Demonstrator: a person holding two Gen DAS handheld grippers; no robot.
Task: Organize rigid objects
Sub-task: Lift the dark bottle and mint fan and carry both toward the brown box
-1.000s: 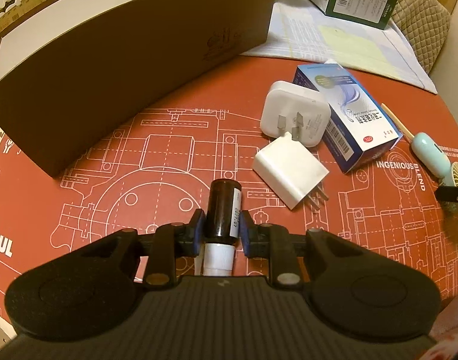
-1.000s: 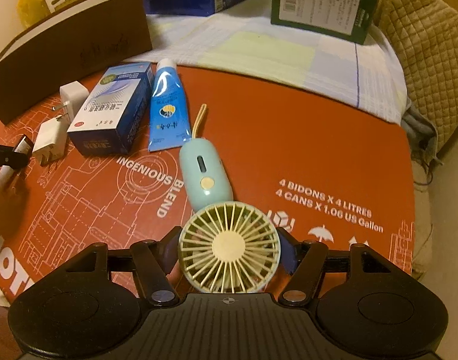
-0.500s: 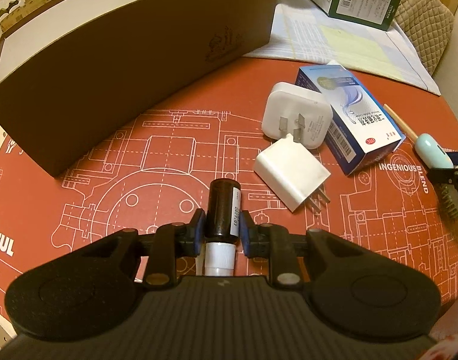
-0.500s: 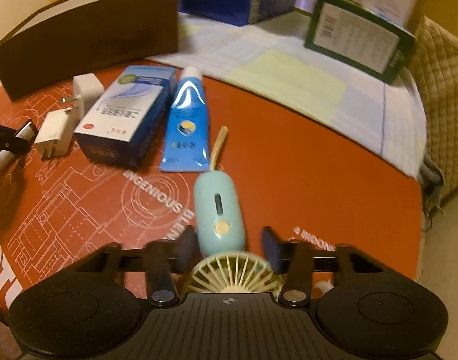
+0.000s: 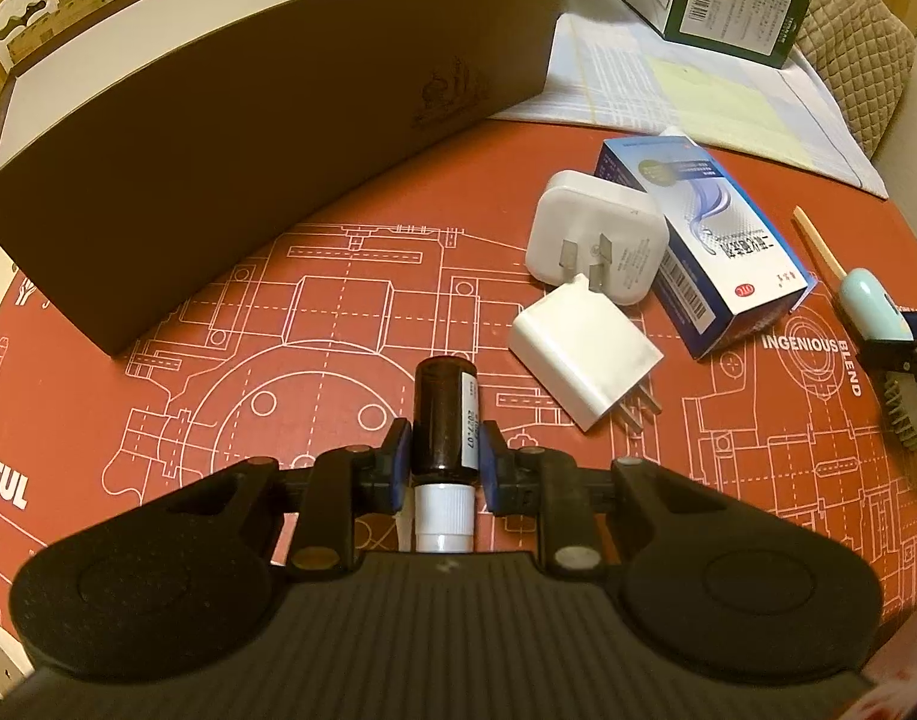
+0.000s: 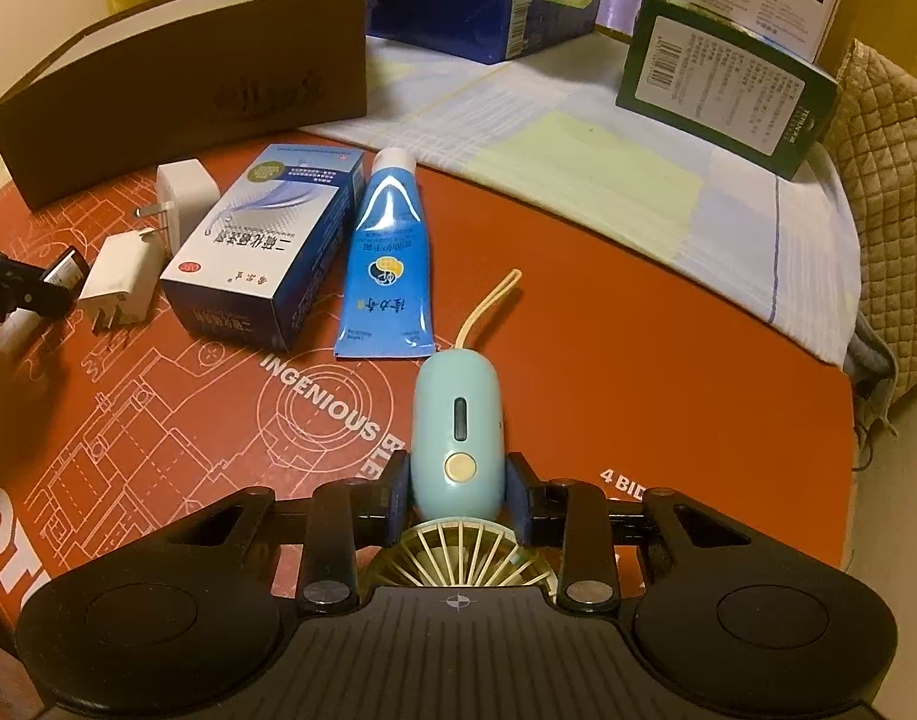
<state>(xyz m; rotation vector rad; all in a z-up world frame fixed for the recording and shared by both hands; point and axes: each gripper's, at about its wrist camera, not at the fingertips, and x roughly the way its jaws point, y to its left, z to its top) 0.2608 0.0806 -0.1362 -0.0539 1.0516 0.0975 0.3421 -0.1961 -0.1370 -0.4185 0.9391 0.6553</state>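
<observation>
Left gripper (image 5: 440,459): jaws pinching amber dropper bottle (image 5: 443,420) low over red surface (image 5: 338,276) | Right gripper (image 6: 456,495): jaws clamped on mint handheld fan (image 6: 456,438), handle forward, ready for lifting toward brown box (image 5: 266,120)

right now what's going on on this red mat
A person is sorting small items with a hand-held gripper in each hand. The left hand-held gripper is shut on a small brown glass bottle with a white cap. The right hand-held gripper has just closed on the handle of a pale blue handheld fan. Two white plug adapters, a blue and white carton and a blue tube lie on the red printed mat.
</observation>
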